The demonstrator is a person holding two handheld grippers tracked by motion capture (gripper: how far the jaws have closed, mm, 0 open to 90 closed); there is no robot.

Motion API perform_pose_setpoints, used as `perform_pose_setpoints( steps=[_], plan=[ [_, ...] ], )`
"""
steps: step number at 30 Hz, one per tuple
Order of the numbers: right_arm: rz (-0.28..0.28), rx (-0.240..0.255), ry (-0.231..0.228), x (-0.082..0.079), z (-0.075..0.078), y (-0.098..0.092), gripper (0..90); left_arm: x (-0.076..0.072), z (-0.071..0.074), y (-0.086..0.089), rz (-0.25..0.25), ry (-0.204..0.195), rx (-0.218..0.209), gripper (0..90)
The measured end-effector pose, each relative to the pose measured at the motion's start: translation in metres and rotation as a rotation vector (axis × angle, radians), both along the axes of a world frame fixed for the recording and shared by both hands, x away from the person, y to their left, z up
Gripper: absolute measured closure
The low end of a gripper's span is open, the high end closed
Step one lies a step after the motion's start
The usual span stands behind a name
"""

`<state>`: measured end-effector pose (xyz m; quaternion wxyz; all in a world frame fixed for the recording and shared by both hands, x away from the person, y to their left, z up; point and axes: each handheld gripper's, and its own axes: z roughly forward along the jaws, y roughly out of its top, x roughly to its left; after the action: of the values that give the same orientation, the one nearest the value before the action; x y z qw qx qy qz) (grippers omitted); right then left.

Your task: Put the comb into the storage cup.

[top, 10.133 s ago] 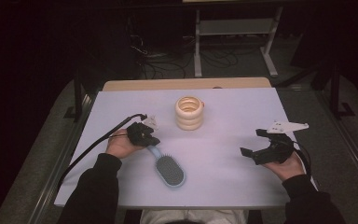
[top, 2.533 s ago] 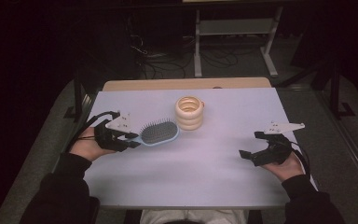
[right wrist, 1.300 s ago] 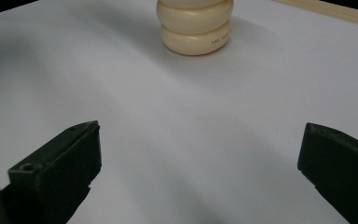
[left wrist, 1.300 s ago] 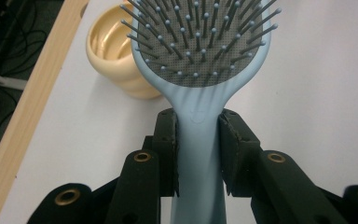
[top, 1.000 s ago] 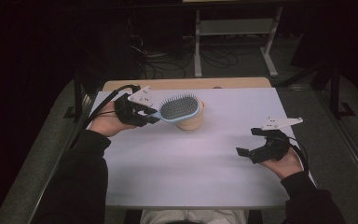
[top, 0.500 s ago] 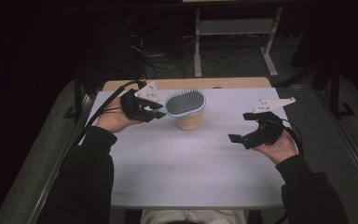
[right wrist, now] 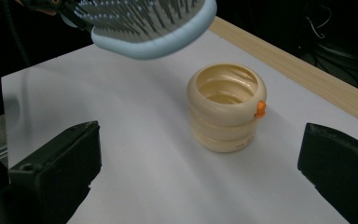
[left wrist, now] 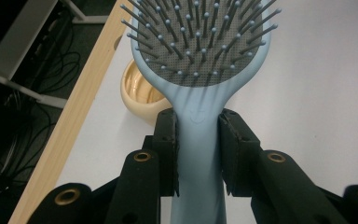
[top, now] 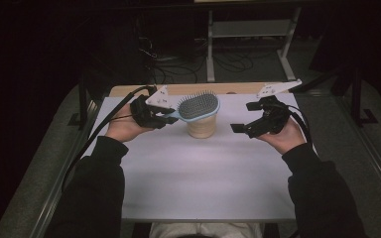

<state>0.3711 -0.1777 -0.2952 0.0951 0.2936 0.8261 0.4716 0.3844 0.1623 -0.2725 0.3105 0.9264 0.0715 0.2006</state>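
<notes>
A light blue hairbrush [top: 196, 106] with grey bristles facing up hangs over a cream ribbed cup [top: 202, 127] at the far middle of the table. My left gripper [top: 164, 117] is shut on the hairbrush [left wrist: 200, 70] at its handle, both pads [left wrist: 168, 140] pressed against it. In the right gripper view the cup [right wrist: 226, 107] stands upright and hollow, with a small orange tab on its side, and the hairbrush [right wrist: 144, 25] hovers above and to its left. My right gripper [top: 244, 118] is open, raised to the right of the cup, with nothing between its jaws.
A white sheet [top: 198, 183] covers the table, with a bare wooden strip [top: 238, 88] along the far edge. Beyond it lie cables and a metal stand [top: 248, 29] on a dark floor. Rails run along both sides of the table.
My right gripper has risen and moved forward and inward toward the cup. The left gripper has carried the hairbrush a little further over the cup.
</notes>
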Motion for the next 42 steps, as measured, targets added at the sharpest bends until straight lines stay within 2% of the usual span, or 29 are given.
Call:
perform_pose_setpoints(
  steps=[3,8,15,19,22,27,30,33,37,39,42],
  plan=[
    [0.007,0.002,0.017,0.006,0.002,0.004,0.0,0.001,-0.002,-0.002,0.0,-0.011,-0.008,70.5],
    [0.019,0.039,0.044,0.015,0.003,0.01,0.0,0.003,-0.009,-0.008,0.003,-0.025,-0.03,70.5],
    [0.019,0.026,0.06,0.021,0.002,0.022,0.0,0.005,-0.018,-0.016,-0.006,-0.025,-0.037,70.5],
    [0.009,0.039,0.086,0.027,0.002,0.029,0.0,0.004,-0.023,-0.02,-0.006,-0.051,-0.059,70.4],
    [0.011,0.066,0.104,0.032,0.0,0.032,0.0,0.004,-0.026,-0.023,-0.007,-0.053,-0.08,70.5],
    [0.008,0.116,0.145,0.04,-0.003,0.034,0.0,0.004,-0.03,-0.027,-0.007,-0.061,-0.084,70.5],
    [0.004,0.131,0.165,0.044,-0.003,0.037,0.0,0.004,-0.032,-0.029,-0.001,-0.072,-0.105,70.5],
    [0.008,0.191,0.195,0.046,-0.003,0.036,0.9,0.003,-0.031,-0.029,-0.002,-0.088,-0.121,70.5],
    [0.0,0.257,0.227,0.05,-0.002,0.033,7.6,0.001,-0.029,-0.029,0.002,-0.099,-0.14,70.5],
    [0.0,0.287,0.253,0.052,-0.003,0.031,14.4,0.002,-0.029,-0.029,0.016,-0.105,-0.141,70.4],
    [-0.009,0.296,0.248,0.052,-0.001,0.031,21.0,0.002,-0.03,-0.029,0.02,-0.11,-0.14,70.4]
  ],
)
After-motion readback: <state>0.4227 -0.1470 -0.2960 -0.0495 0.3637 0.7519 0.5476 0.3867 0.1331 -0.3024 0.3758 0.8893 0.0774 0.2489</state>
